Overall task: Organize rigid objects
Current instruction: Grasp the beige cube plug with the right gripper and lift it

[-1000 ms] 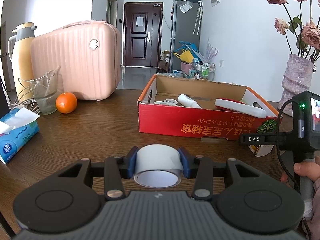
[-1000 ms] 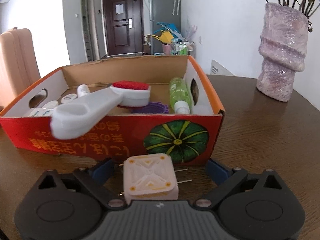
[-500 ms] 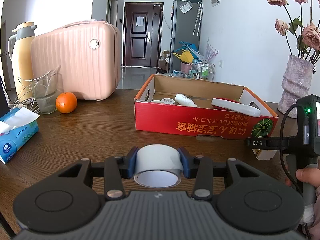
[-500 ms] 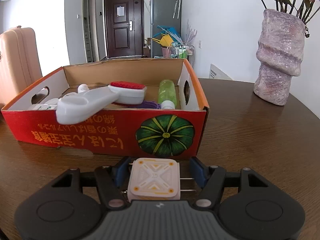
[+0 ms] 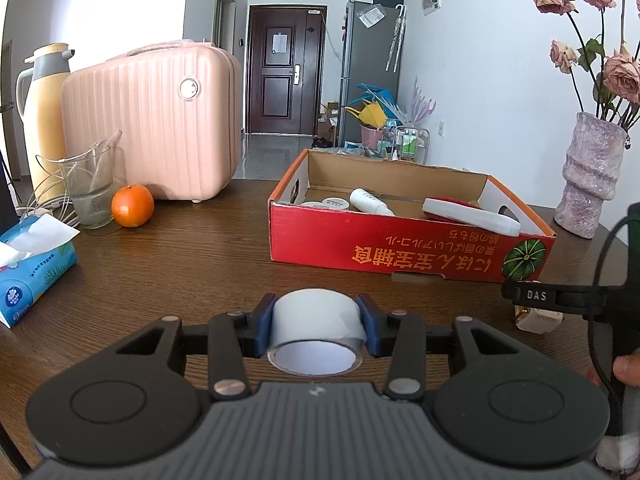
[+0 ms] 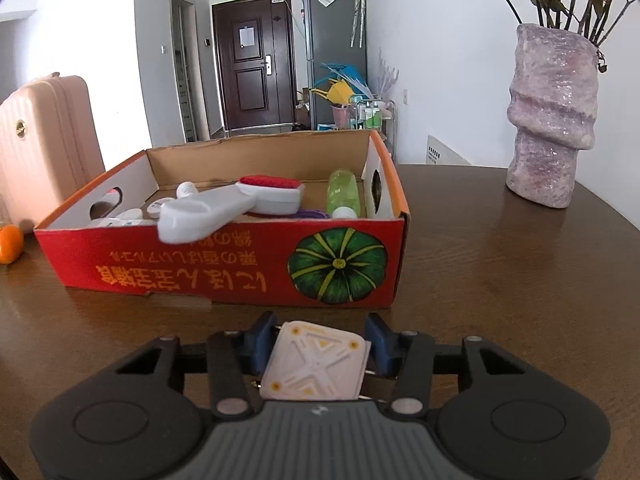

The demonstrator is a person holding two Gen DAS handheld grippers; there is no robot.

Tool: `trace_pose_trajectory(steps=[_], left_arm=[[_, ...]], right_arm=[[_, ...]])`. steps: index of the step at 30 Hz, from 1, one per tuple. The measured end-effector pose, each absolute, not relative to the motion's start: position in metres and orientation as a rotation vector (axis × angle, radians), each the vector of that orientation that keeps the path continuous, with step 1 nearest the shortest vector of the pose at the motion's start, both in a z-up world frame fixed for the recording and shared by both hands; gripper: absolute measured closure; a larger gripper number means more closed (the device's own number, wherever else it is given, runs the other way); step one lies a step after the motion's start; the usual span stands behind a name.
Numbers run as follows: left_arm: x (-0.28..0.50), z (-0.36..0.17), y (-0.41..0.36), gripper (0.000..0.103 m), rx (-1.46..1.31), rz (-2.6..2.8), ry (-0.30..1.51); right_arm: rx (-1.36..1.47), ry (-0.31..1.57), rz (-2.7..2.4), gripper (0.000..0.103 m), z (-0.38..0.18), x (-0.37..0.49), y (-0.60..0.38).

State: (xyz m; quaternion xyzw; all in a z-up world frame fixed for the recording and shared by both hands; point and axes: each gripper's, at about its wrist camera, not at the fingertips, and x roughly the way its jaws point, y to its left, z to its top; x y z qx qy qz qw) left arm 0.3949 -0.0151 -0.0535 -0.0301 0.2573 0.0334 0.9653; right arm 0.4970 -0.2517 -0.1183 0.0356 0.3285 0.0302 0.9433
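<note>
My left gripper is shut on a roll of grey-white tape, held low over the brown table. The jaws of my right gripper are closing, and their blue pads press the sides of a cream square plug, which sits tilted between them with its metal prongs to the right. That plug also shows under the right gripper's finger at the right edge of the left wrist view. Beyond both stands an open red cardboard box holding a white brush with a red pad, a green bottle and small white jars.
A pink suitcase, an orange, a glass jug, a cream thermos and a blue tissue pack stand at the left. A mauve vase with dried roses stands right of the box. A person's thumb shows at the right edge.
The right gripper's jaws came together from wide apart onto the cream plug, which twisted between them, and the gripper drew back a little from the box. The left gripper and its tape stayed still.
</note>
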Motion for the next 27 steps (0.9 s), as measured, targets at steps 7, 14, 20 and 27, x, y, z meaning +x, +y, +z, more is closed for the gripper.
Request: trace_pose_trajectory(steps=[7,14,20,27], left_arm=[[0.394,-0.053,-0.014,0.059,-0.062,0.067,0.516],[0.394,-0.053,-0.015,0.059,-0.059,0.071,0.514],[0.393,-0.051,-0.014,0.059,-0.059,0.068,0.508],[0.393,-0.051,-0.013,0.059,-0.063,0.063,0.510]], right_arm=[[0.098,0.629,0.071,0.057,-0.111,0.479,-0.258],[0.126,0.630,0.105,0.089,-0.108,0.465,-0.261],[0.129,0.653,0.126,0.086,-0.113,0.460,-0.258],[0.108,0.611,0.120,0.018,-0.104,0.430,-0.258]])
